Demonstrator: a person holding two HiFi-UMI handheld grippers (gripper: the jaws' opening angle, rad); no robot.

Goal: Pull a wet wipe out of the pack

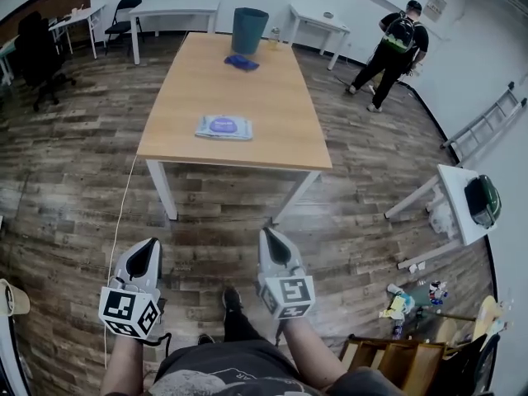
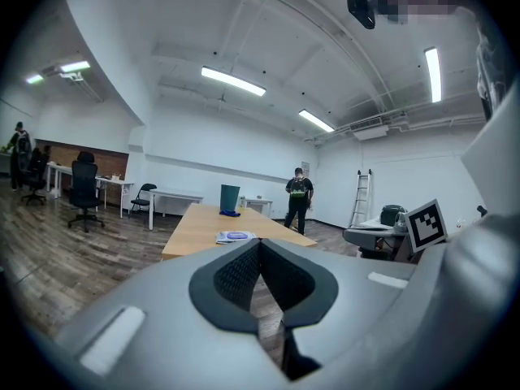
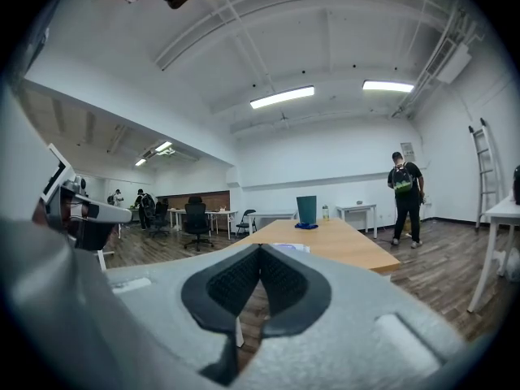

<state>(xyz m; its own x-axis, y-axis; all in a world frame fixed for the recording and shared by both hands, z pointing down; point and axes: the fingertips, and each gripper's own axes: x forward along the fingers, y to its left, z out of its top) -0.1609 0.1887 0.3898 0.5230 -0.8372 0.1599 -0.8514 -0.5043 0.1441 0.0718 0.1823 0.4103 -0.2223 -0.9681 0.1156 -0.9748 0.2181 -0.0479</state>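
Pack (image 1: 223,127) on table (image 1: 198,89) — bin (image 1: 249,30), blue cloth (image 1: 241,62) beyond.

A long wooden table (image 1: 272,97) stands on a plank floor (image 1: 74,188). At the table's far end a teal bin (image 1: 249,30) stands upright, with a blue cloth (image 1: 241,62) lying just in front of it. Beyond the table's far right corner a person with a backpack (image 1: 398,44) faces away. Well to the table's right a ladder (image 1: 487,122) stands by the wall. To the table's left sits a black office chair (image 1: 37,52). White desks (image 1: 176,7) stand behind the table.
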